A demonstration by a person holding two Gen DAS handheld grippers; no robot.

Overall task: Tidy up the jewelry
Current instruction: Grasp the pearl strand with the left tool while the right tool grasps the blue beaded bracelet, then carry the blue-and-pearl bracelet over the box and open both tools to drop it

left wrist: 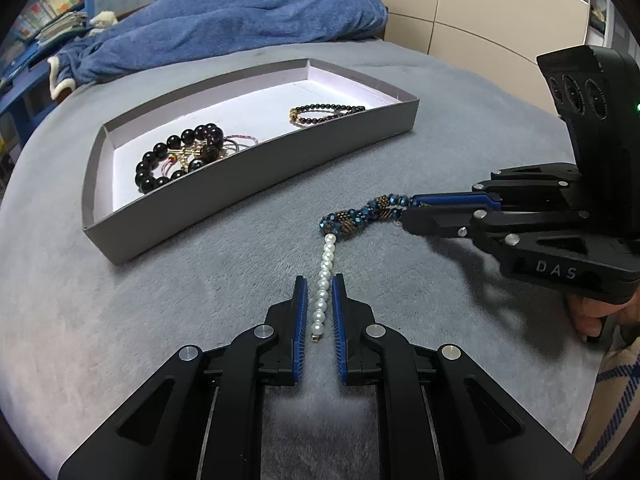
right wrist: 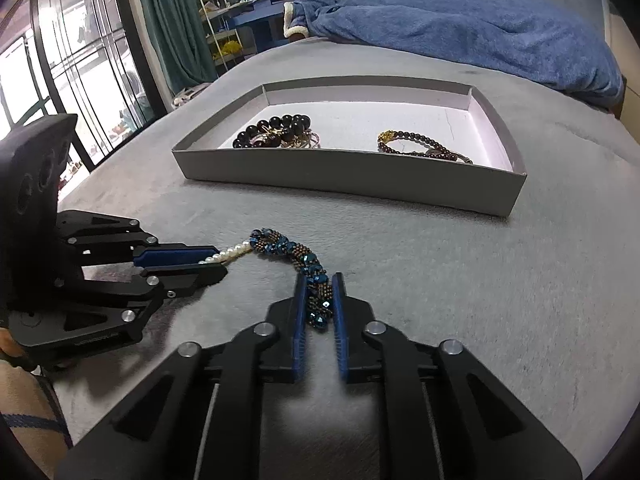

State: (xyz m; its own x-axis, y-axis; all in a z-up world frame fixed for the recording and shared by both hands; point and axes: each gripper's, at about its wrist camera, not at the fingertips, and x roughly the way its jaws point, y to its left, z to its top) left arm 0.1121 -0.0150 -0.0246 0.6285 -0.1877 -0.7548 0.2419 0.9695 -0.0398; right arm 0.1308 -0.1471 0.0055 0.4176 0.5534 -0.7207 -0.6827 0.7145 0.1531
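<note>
1. The pearl strand [left wrist: 325,280] lies straight on the grey bed cover [left wrist: 200,312], outside the tray, with its metal clasp end nearest the left wrist camera.
2. The left gripper [left wrist: 320,288] straddles that strand; its blue-padded fingers [left wrist: 301,312] sit just beside the pearls with small gaps, so whether they pinch it I cannot tell.
3. The blue and bronze beaded bracelet [right wrist: 304,258] lies on the cover, its far end touching the pearl strand's far end.
4. The right gripper [right wrist: 319,290] is clenched on the bracelet's near end, beads pressed between both pads.
5. The grey cardboard tray [left wrist: 256,168] sits beyond both pieces, well apart from them.
6. Inside it, a large black bead bracelet [left wrist: 176,156] rests at one end, tangled with thin gold pieces, and a small dark bead bracelet [left wrist: 326,114] at the other.
7. A blue blanket [left wrist: 248,12] is heaped behind the tray.
</note>
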